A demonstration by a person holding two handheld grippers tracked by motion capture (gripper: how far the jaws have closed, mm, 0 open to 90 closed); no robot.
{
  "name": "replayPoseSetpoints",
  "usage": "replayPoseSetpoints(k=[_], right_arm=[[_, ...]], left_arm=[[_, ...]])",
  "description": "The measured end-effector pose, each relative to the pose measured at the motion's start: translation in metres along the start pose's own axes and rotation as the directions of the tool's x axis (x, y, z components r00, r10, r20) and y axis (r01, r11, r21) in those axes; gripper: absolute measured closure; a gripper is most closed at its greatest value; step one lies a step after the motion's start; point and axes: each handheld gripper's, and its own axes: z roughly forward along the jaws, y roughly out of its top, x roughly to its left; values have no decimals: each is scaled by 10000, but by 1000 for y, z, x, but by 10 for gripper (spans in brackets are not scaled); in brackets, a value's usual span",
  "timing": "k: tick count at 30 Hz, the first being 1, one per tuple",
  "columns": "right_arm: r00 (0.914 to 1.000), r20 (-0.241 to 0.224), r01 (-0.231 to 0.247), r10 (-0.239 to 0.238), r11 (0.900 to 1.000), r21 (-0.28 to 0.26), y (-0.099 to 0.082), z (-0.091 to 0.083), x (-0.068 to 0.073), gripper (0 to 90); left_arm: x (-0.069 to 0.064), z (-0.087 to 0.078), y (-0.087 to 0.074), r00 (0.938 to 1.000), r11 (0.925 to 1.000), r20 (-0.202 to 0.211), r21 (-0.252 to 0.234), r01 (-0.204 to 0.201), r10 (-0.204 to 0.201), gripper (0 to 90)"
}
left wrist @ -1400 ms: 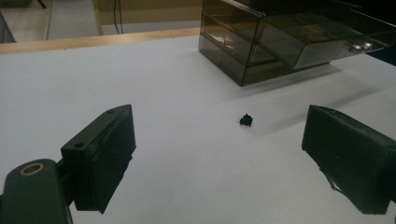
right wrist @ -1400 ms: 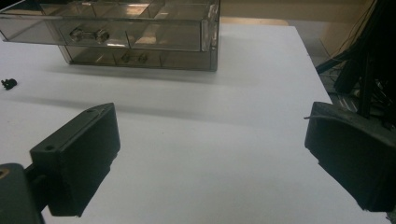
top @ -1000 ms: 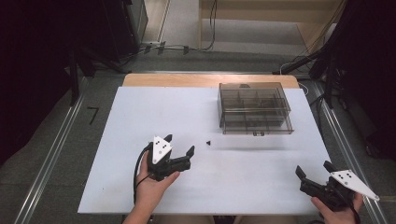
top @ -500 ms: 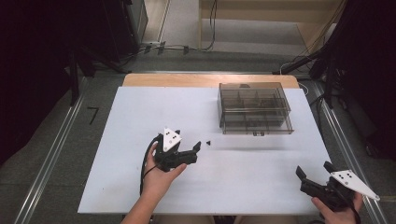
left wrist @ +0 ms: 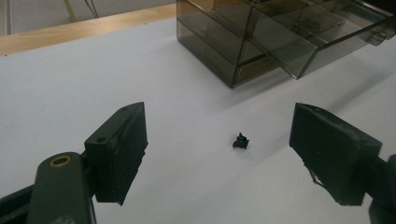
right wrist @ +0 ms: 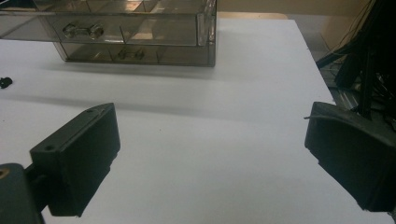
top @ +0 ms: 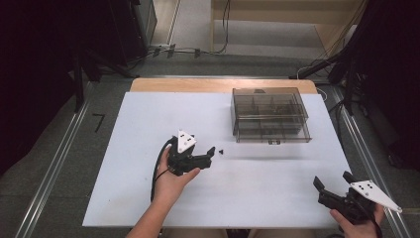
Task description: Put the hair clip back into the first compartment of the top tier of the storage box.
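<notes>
Since the earlier frames the left hand-held gripper (top: 212,154) has slid across the worktop (top: 148,124) toward the small black part (top: 221,150), while the right hand-held gripper (top: 331,185) has kept its place near the worktop's near right corner. The left one's jaws have just been closing a little, yet they stand wide apart with nothing between the pads; in the left gripper view the small black part (left wrist: 241,140) lies on the bare white surface ahead of the jaws, roughly in line with the gap, untouched. In the high view the part sits just beyond the left gripper's tips, near the middle of the worktop and just short of the smoky clear drawer box (top: 270,115), which stands toward the far right edge. The right hand-held gripper is also wide open and empty, its jaws pointing toward the box (right wrist: 135,32); the part (right wrist: 5,82) shows at the far left of the right gripper view.
</notes>
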Motion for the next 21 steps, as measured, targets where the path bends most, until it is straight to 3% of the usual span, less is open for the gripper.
replayPoseSetpoints(k=[12,21], right_arm=[[10000,-22,58,-58,10000,27,0,1,0,18],[10000,-33,82,-81,10000,43,0,1,0,18]], left_arm=[[3,13,5,10000,9989,-9,457,46,-46,199],[3,25,8,9996,9979,256,647,56,-73,232]])
